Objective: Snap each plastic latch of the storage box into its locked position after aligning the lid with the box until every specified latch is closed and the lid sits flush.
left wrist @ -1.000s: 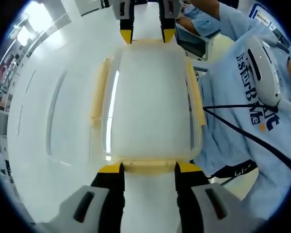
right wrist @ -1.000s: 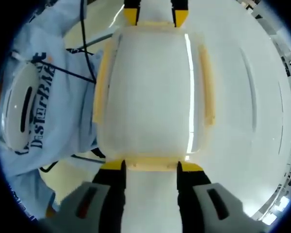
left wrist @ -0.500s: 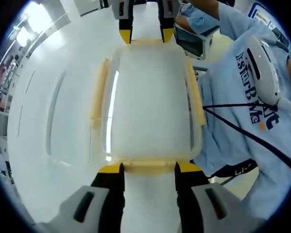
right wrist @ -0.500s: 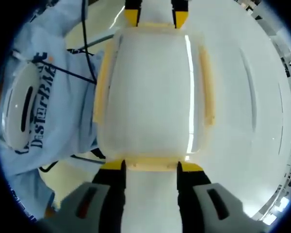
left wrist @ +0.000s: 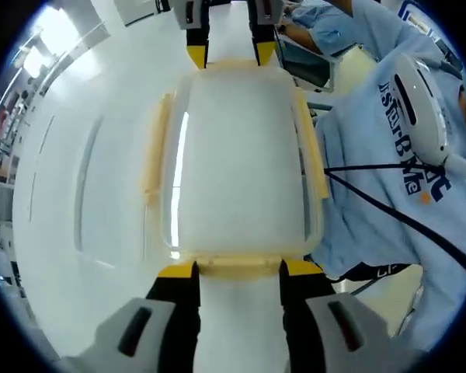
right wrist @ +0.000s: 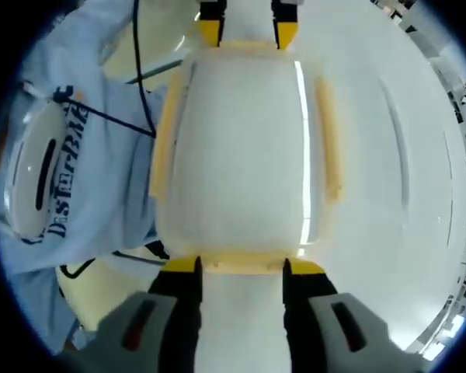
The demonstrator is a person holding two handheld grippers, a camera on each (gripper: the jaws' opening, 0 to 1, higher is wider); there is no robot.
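A translucent white plastic storage box with pale yellow latches [left wrist: 237,167] sits lid-on upon a glossy white table [left wrist: 78,194], held end to end between the two hand-held grippers. In the left gripper view, the left gripper [left wrist: 238,269], black-jawed with yellow tips, has its jaws spread wide, one tip at each end of the near yellow end latch [left wrist: 238,266], touching the box's near edge without closing on anything; at the box's far end the right gripper [left wrist: 227,53] comes in with its yellow tips against the far end latch. This view shows a person in a light blue printed shirt [left wrist: 396,163] just beyond one long side of the box, with a white oval device [left wrist: 423,109] and a black cable across the shirt, and a dark-framed tray-like object [left wrist: 307,66] near the box's far corner. The right gripper view shows the box [right wrist: 241,155] from the opposite end: the right gripper [right wrist: 264,266] is likewise parted, its tips flanking its near end latch [right wrist: 266,264], and the left gripper [right wrist: 247,31] meets the far end. Here the long side latch [right wrist: 330,140] on the table side appears lying along the box wall, and the side latch [right wrist: 161,144] nearest the person also lies along it; whether either is fully snapped cannot be told.
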